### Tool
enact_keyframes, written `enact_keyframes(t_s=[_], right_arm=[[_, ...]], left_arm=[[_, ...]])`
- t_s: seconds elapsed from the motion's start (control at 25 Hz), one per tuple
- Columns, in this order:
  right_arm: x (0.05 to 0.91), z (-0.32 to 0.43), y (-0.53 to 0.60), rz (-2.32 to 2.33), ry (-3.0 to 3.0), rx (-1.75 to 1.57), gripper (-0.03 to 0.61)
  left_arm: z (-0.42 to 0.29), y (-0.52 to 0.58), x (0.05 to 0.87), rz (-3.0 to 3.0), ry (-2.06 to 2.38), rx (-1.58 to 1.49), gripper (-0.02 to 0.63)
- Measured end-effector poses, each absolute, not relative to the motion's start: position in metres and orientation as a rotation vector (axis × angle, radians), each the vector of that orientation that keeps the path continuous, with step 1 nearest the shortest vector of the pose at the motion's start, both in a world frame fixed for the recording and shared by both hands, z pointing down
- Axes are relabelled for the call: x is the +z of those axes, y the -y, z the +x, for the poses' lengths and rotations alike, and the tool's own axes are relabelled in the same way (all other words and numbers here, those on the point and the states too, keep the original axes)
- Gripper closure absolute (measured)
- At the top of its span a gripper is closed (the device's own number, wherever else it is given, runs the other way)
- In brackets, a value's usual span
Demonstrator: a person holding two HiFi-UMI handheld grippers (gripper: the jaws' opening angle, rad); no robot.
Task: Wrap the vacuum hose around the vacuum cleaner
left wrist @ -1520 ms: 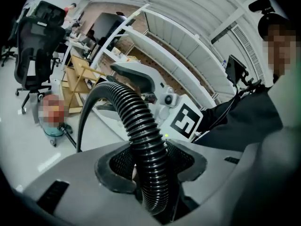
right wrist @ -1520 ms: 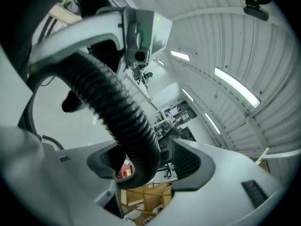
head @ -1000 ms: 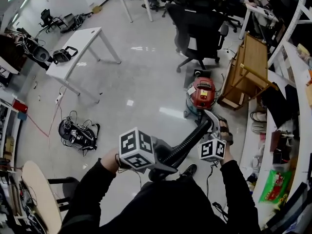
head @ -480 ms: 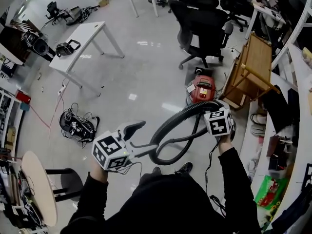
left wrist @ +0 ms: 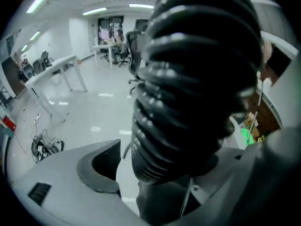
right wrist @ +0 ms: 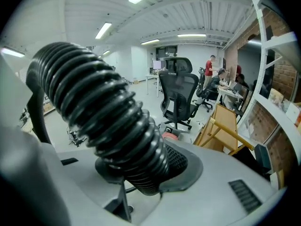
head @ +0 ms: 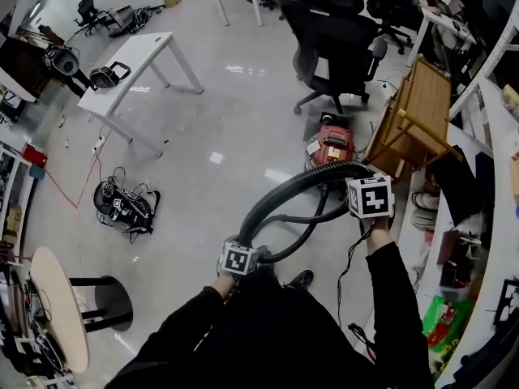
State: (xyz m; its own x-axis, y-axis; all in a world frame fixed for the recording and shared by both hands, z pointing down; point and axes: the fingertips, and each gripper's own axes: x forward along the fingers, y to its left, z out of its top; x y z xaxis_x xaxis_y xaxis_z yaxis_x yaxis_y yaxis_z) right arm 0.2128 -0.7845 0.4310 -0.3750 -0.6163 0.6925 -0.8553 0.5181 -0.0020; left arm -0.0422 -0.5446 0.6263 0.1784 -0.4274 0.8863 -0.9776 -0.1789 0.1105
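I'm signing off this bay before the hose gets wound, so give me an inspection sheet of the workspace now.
Surface: glossy pale floor.
Job's things: red vacuum cleaner on the floor; black vacuum hose arching between both grippers, not wrapped around it.
Clutter: tangled cable bundle at left; wooden frame tipped beside the cleaner.
Grippers: left gripper open, jaws just been opening, hose between them; right gripper shut on the hose, jaws just been closing.
Cables: thin black cord looped under the hose; red cable at far left.
Surroundings: white table, black office chair.
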Motion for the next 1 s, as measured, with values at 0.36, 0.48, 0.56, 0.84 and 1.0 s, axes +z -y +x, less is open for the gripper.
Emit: enact_keyframes(t_s=[0.36,0.48,0.56,0.84,1.0], right_arm=[[0.444,0.237,0.796,1.244,1.995,0.406,0.417],[0.453,0.251,0.812,1.272,1.949,0.466,0.417],[0.46,0.257,0.822,1.289,1.914,0.512,0.417],[0.483,0.281,0.842,1.399,1.742,0.69,0.417],[0.494,0.292,0.846,1.478,1.675,0.804,0.417]], left_arm=[[-0.103,0.613,0.65,1.63,1.512,0.866,0.403],[-0.127,0.673,0.628,1.728,1.589,0.865,0.411],[-0.142,0.716,0.611,1.792,1.626,0.86,0.414],[-0.157,0.849,0.575,2.036,1.603,0.875,0.417],[-0.139,0.903,0.565,2.194,1.506,0.893,0.426]])
